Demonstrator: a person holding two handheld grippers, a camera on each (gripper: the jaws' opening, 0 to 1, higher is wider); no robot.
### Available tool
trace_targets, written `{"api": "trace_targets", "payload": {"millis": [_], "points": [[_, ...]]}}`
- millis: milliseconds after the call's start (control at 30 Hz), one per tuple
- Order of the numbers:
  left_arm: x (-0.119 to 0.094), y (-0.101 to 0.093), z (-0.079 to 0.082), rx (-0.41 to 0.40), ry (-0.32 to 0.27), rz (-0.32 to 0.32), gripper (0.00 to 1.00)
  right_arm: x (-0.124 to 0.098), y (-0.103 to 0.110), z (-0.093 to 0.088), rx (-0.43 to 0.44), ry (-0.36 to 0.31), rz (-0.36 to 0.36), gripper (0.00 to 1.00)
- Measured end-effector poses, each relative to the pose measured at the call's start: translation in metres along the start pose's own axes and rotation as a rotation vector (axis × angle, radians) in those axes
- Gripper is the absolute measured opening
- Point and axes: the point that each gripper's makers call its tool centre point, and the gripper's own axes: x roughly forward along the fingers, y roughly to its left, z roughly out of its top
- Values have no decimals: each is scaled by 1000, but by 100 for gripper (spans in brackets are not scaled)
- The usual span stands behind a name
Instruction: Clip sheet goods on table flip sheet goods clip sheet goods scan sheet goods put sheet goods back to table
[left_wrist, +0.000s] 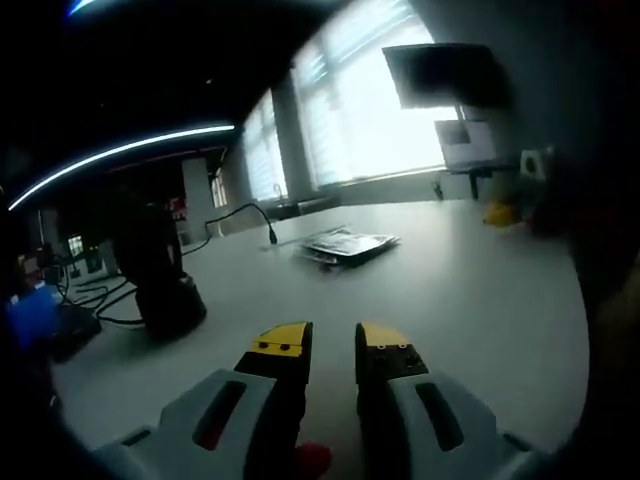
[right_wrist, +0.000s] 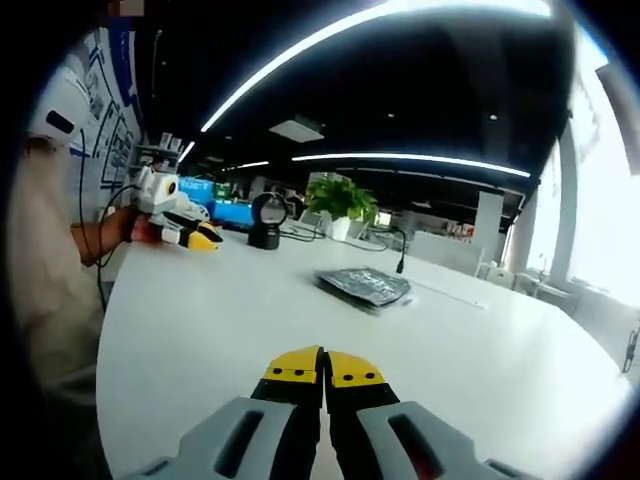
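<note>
The sheet goods, a flat dark silvery packet (left_wrist: 348, 245), lie on the white table (left_wrist: 470, 300) well ahead of my left gripper (left_wrist: 333, 345). That gripper is open, with a clear gap between its yellow tips and nothing in it. In the right gripper view the packet (right_wrist: 365, 285) rests mid-table, some way beyond my right gripper (right_wrist: 325, 368), whose yellow tips are pressed together, shut and empty. The left gripper (right_wrist: 185, 232) also appears at the far left of the table (right_wrist: 200, 330), held in a person's hand.
A black round device (left_wrist: 165, 290) stands to the left with cables (left_wrist: 240, 213) trailing near the packet; it shows again at the table's far end (right_wrist: 265, 225). A small yellow object (left_wrist: 500, 213) sits by the windows. A person's arm (right_wrist: 60, 240) is at the left.
</note>
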Motion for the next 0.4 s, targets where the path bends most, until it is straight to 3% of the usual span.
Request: {"api": "trace_targets", "payload": {"millis": [400], "points": [[1, 2, -1, 6, 2, 4, 10, 0, 5, 4, -2, -7, 6, 0]]}}
